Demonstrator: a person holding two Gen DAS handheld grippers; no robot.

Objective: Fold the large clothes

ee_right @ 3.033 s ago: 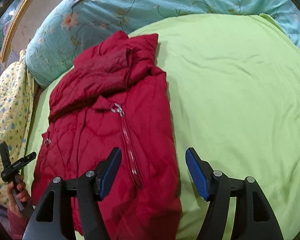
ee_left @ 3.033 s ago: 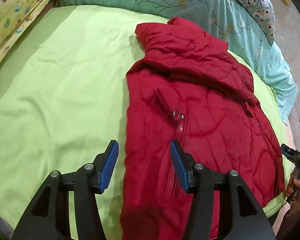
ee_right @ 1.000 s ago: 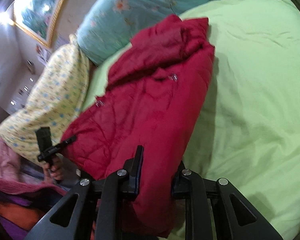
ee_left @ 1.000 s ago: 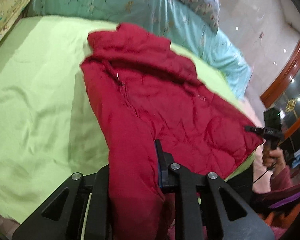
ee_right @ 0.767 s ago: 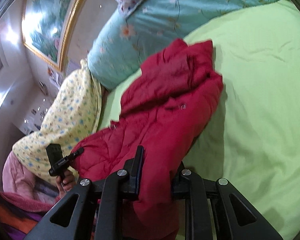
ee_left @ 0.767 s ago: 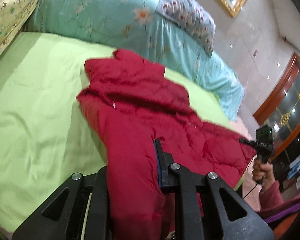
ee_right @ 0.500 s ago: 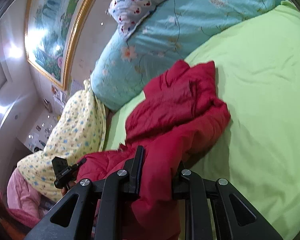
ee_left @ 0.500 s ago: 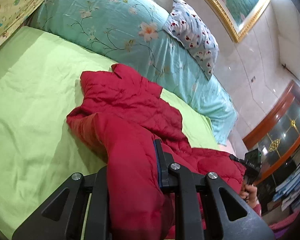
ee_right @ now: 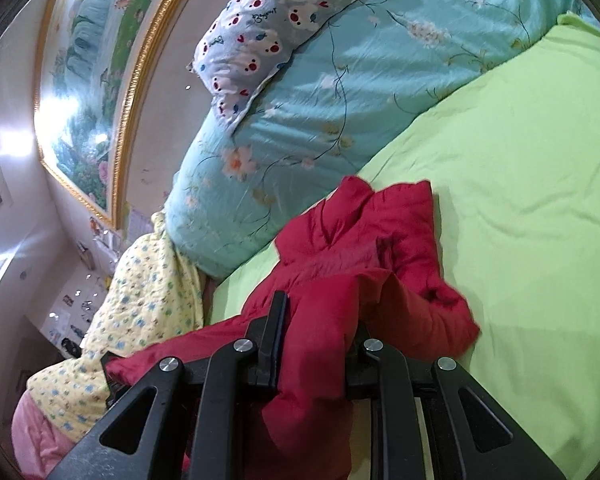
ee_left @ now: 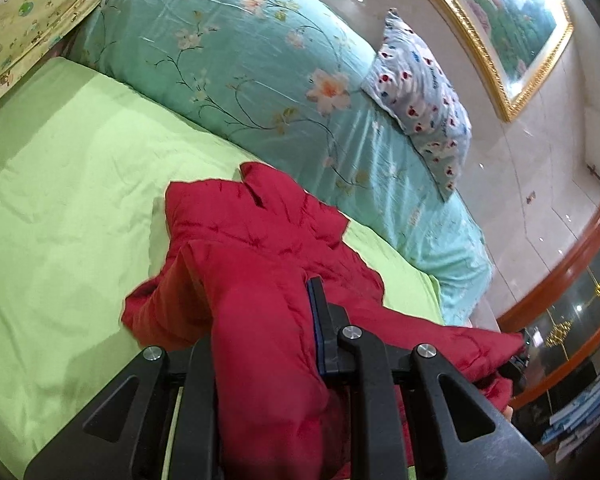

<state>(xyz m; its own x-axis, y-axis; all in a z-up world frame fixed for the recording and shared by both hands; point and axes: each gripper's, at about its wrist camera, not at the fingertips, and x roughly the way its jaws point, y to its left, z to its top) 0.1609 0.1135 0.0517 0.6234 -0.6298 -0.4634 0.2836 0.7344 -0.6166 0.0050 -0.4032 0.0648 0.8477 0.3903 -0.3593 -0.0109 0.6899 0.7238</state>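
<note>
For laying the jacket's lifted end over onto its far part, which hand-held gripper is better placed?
Neither clearly: the left hand-held gripper and right hand-held gripper each clamp the red jacket, raised off the green sheet. The fold probably needs both together.

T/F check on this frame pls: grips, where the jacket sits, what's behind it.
1. The left gripper is shut on the red jacket. True.
2. The right gripper is open and empty. False: it is shut on the same jacket.
3. The jacket lies flat on the green sheet. False: its near end is lifted, the far end rests on the sheet.
4. A teal floral quilt lies beyond the jacket. True.
5. The bear-print pillow sits on the green sheet. False: it rests on the quilt.
</note>
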